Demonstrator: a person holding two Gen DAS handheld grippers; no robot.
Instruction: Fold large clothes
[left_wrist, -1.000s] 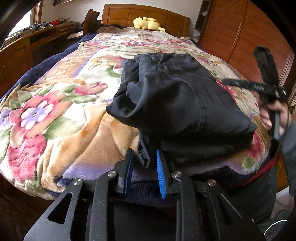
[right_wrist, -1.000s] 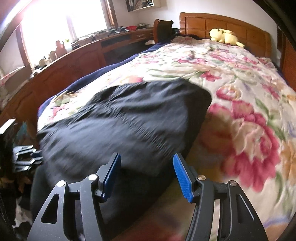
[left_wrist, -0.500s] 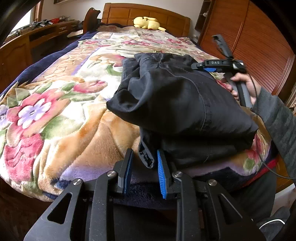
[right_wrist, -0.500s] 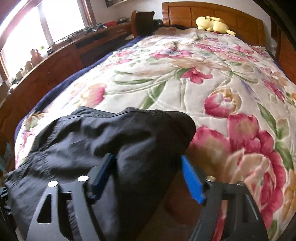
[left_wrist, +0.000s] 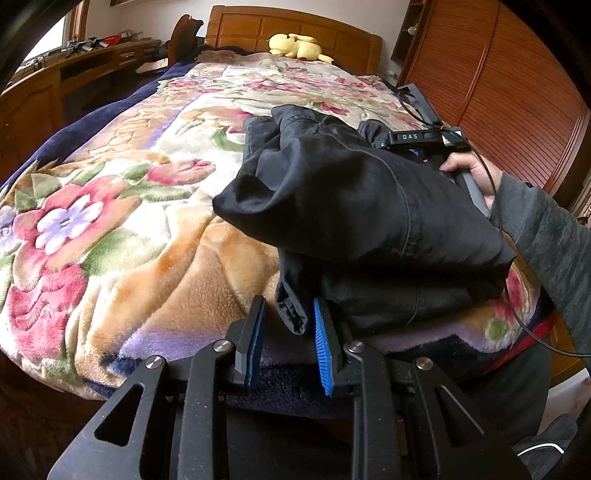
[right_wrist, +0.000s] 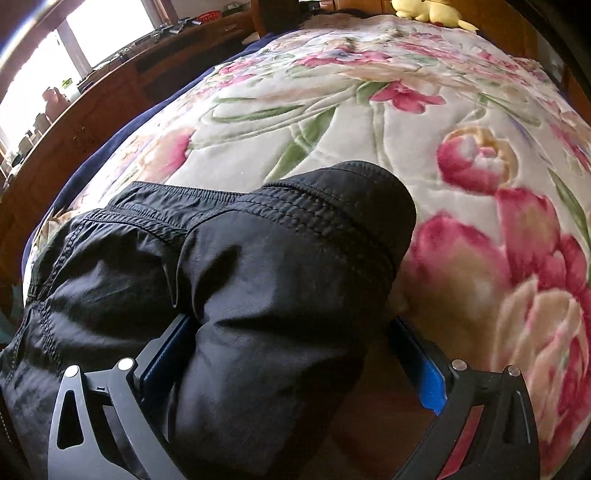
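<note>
Black garment (left_wrist: 354, 206) folded on the floral blanket (left_wrist: 122, 229) at the bed's foot, left tongs (left_wrist: 288, 332) narrow, hem corner hanging loose between them, right tongs (right_wrist: 291, 354) opening wide, straddling its far fold

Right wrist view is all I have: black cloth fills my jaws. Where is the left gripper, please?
Observer: The left gripper is at the floral blanket's near edge; a hem corner of the black garment lies between its narrowly parted pads, not visibly pinched.
Operator: Is the garment folded already?
Observer: Partly: an upper layer lies bunched over a lower one.
Operator: Who holds my gripper?
Observer: A hand in a grey sleeve holds the right gripper, whose jaws are opening around the garment.
</note>
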